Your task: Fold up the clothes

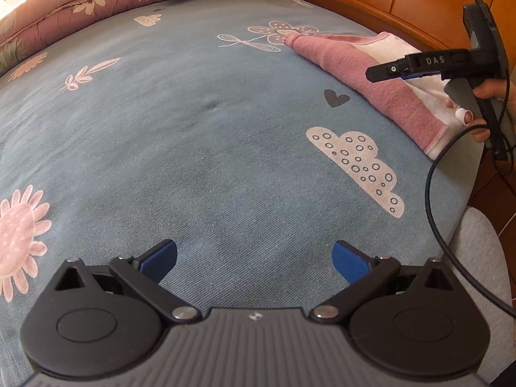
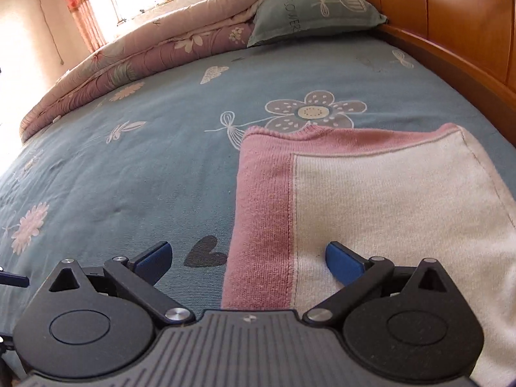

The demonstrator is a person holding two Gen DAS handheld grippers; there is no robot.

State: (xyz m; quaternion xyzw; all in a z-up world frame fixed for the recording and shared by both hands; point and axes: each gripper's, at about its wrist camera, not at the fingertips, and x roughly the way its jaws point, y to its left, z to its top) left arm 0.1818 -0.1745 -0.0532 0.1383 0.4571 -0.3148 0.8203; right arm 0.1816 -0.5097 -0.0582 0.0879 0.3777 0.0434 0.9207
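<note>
A folded pink and white knitted garment (image 2: 371, 193) lies flat on the blue patterned bedsheet (image 2: 145, 161), near the bed's right side. My right gripper (image 2: 248, 261) hovers open just above its near edge, one blue fingertip (image 2: 345, 262) over the white part, the other over the sheet. In the left wrist view the same garment (image 1: 387, 96) sits at the far right, with the right gripper (image 1: 419, 64) held in a hand above it. My left gripper (image 1: 254, 259) is open over bare sheet, well to the left of the garment.
A rolled quilt (image 2: 145, 51) and a teal pillow (image 2: 309, 9) lie at the far end of the bed. An orange wooden headboard (image 2: 451, 25) runs along the right. A black cable (image 1: 435, 209) hangs from the right gripper past the bed edge.
</note>
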